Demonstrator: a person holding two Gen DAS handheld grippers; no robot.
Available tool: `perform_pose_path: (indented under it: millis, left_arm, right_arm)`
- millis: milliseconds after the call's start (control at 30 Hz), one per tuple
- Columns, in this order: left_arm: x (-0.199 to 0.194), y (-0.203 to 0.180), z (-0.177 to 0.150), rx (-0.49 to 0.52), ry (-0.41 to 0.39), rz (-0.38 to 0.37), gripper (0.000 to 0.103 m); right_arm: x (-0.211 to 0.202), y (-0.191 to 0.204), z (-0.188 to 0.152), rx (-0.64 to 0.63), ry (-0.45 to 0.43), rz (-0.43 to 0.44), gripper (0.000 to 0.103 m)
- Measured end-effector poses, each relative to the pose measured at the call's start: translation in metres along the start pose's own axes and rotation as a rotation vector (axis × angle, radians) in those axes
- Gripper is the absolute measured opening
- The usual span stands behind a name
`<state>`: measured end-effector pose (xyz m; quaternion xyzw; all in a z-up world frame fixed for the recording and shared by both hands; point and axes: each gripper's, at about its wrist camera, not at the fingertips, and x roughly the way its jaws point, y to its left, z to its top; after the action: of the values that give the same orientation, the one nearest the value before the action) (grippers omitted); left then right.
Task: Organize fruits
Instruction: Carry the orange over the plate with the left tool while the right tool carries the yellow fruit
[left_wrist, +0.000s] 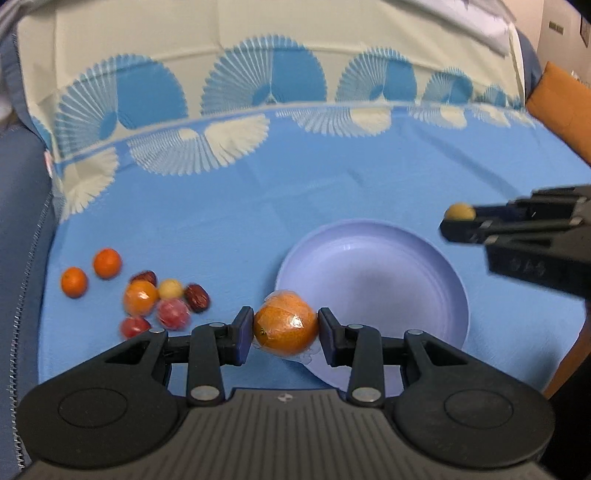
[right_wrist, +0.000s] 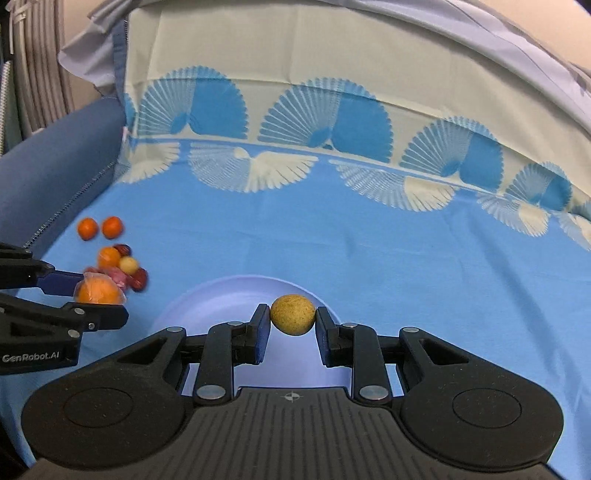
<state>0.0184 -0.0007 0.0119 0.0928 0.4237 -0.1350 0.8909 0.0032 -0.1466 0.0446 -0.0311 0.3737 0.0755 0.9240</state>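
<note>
Left gripper (left_wrist: 285, 332) pinches a wrapped orange (left_wrist: 286, 323) (housing reads "GenRobot.AI"), right gripper (right_wrist: 292, 320) squeezes a tan ball (right_wrist: 292, 314) over the plate (right_wrist: 207, 299)

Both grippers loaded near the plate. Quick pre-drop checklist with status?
1. Left gripper jaws clamp the wrapped orange from both sides: ok.
2. Right gripper jaws clamp the small tan round fruit: ok.
3. Lavender plate holds nothing, so there is room for both: ok.
4. Wrapped orange lined up over the plate: cannot tell; in the left wrist view it sits at the plate's near-left rim.
5. Grippers apart from each other, one at each side of the plate: ok.
6. Leftover fruit pile on the blue cloth lies off the plate, out of the drop path: ok.
</note>
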Motion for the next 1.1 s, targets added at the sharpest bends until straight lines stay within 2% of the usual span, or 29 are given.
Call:
perform_pose_path:
  millis: [167, 400, 1100]
  left_arm:
    - [0.014, -0.018, -0.003, 0.036, 0.022, -0.042, 0.041]
    - [0.014, -0.038, -0.005, 0.126, -0.028, -0.063, 0.041]
    - [0.02, -0.04, -0.004, 0.142, -0.004, -0.05, 0.042]
  right_arm:
    - [0.001, -0.021, -0.001, 0.036, 0.023, -0.02, 0.028]
    - [0.007, -0.029, -0.009, 0.046, 0.043, -0.016, 0.028]
    - [0.007, -0.03, -0.009, 0.021, 0.048, 0.0, 0.028]
